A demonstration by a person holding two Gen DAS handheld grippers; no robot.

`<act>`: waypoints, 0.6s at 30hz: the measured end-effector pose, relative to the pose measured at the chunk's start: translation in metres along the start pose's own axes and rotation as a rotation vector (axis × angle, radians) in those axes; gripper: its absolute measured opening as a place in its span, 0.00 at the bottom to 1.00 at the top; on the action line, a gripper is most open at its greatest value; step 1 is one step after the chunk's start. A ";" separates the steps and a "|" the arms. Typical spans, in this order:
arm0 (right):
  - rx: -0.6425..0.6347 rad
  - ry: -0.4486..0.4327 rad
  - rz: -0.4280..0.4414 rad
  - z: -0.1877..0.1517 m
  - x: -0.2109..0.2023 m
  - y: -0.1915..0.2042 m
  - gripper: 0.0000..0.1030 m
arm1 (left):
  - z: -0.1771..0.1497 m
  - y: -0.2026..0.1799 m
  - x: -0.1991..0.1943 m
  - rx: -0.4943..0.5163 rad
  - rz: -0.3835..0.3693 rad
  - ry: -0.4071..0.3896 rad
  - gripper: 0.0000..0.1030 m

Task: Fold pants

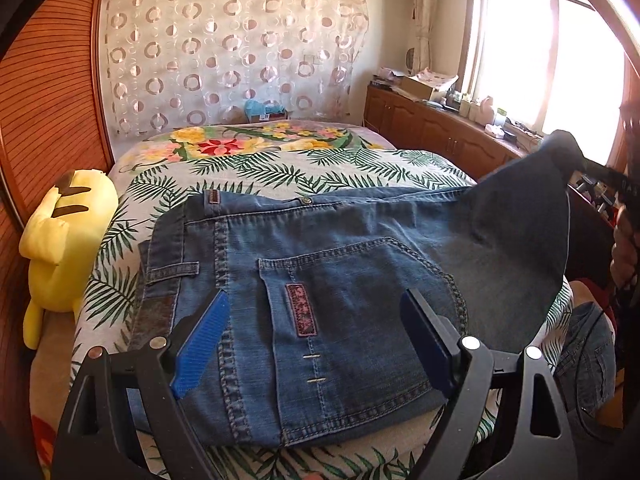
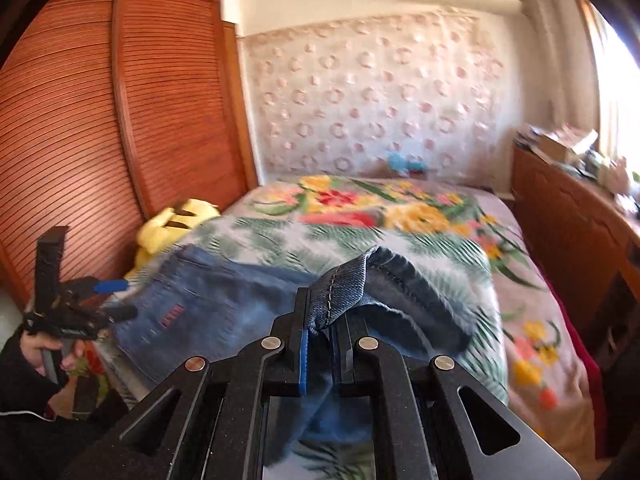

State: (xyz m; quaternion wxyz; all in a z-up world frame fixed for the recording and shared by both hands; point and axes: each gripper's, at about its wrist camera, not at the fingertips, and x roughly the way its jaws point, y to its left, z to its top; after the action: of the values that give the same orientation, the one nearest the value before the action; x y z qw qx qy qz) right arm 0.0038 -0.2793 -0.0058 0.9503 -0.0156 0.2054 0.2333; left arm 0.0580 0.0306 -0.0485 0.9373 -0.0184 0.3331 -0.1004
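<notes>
With the right gripper pinched on the jeans hem and the left gripper wide open, empty, the unpinned near waistband could drag across the bed.

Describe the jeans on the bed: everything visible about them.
The jeans are blue faded denim with contrast stitching, a back pocket bearing a dark red patch, a belt loop and a metal waist button. They lie partly folded on the leafy bedspread, waistband toward the yellow plush. The right gripper is shut on a hemmed leg end, lifted off the bed. The left gripper hovers open over the pocket; contact cannot be told.
</notes>
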 end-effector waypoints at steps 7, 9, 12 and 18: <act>-0.072 0.006 0.136 0.027 0.032 0.038 0.08 | -0.002 0.010 -0.012 -0.023 0.012 -0.018 0.84; -0.081 0.032 0.166 0.030 0.048 0.040 0.08 | -0.002 0.012 -0.013 -0.024 0.011 -0.021 0.84; -0.071 0.088 0.195 0.029 0.074 0.036 0.08 | -0.005 0.015 -0.014 -0.023 0.009 -0.021 0.84; -0.082 0.193 0.212 0.027 0.106 0.032 0.31 | -0.008 0.010 -0.009 -0.022 -0.011 -0.013 0.84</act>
State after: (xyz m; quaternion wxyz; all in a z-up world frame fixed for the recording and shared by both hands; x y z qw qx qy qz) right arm 0.0856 -0.2012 -0.0212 0.8948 -0.0552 0.2865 0.3379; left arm 0.0482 0.0428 -0.0505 0.9387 -0.0309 0.3279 -0.1017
